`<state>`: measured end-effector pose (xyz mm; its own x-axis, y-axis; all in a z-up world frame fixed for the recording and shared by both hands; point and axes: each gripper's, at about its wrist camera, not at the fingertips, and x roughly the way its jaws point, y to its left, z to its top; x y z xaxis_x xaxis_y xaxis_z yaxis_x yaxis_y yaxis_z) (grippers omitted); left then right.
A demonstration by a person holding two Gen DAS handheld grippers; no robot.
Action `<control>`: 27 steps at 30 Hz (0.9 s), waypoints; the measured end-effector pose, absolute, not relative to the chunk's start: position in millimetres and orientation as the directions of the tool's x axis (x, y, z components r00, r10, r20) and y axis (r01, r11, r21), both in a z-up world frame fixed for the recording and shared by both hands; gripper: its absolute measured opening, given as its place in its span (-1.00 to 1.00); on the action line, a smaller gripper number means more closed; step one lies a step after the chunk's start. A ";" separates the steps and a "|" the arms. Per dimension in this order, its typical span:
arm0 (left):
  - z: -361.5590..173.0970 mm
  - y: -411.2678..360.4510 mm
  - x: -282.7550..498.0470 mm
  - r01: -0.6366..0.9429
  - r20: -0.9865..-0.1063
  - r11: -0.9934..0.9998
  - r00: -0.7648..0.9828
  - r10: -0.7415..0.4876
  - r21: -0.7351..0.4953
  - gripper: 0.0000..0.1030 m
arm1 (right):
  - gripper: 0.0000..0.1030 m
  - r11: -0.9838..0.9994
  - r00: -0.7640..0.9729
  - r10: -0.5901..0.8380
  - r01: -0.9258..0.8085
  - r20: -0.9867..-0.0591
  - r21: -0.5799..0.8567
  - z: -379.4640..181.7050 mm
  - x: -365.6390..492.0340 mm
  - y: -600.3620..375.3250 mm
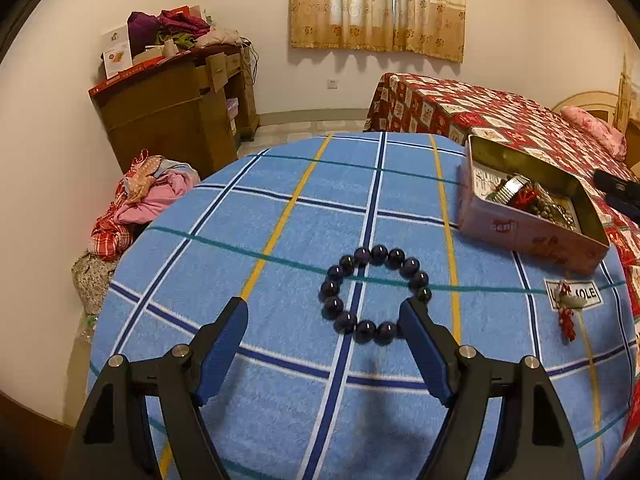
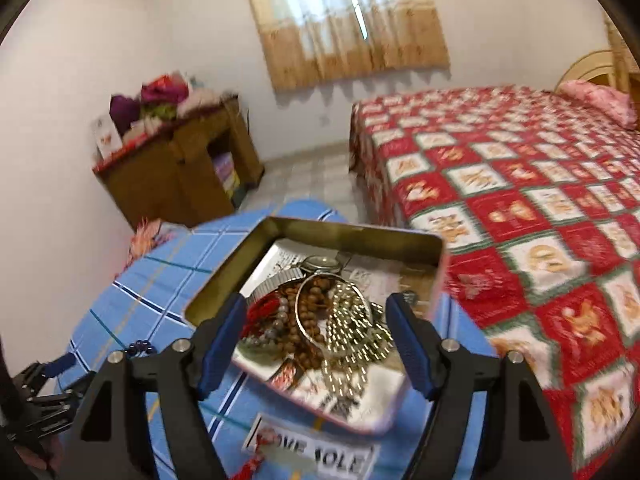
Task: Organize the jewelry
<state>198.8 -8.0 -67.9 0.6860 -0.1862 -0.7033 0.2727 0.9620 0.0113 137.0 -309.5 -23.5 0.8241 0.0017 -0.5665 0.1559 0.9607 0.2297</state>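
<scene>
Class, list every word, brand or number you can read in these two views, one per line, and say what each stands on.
"OVE SOLE": white label sewn on the blue checked cloth; its first letter is hidden by a red charm.
"sanji", roughly: pink side of the open tin; too blurred to be sure.
Printed paper lining the tin: too small to read.
Cards on the wooden cabinet: too small to read.

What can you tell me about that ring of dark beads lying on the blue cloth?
The bead bracelet is a closed loop of round, glossy, dark purple-black beads, stone or glass by their look. It lies flat on the blue plaid cloth, apart from the tin. The open left gripper hovers near it; nothing grips it.
</scene>
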 end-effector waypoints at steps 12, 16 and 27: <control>-74.0 -1.3 174.1 0.304 -0.706 0.952 0.666 -0.241 -0.038 0.52 | -0.10 0.954 0.705 0.120 0.114 -0.699 0.278 -73.6 80.5 -271.9; -69.9 -2.3 174.6 0.319 -0.693 0.946 0.672 -0.261 -0.046 0.52 | -0.10 0.953 0.698 0.160 0.075 -0.698 0.293 -81.1 75.4 -259.5; -81.2 -66.1 211.3 0.537 -0.697 0.843 0.615 -0.369 0.028 -0.01 | -0.10 0.938 0.688 0.205 0.065 -0.696 0.341 -87.1 57.2 -253.4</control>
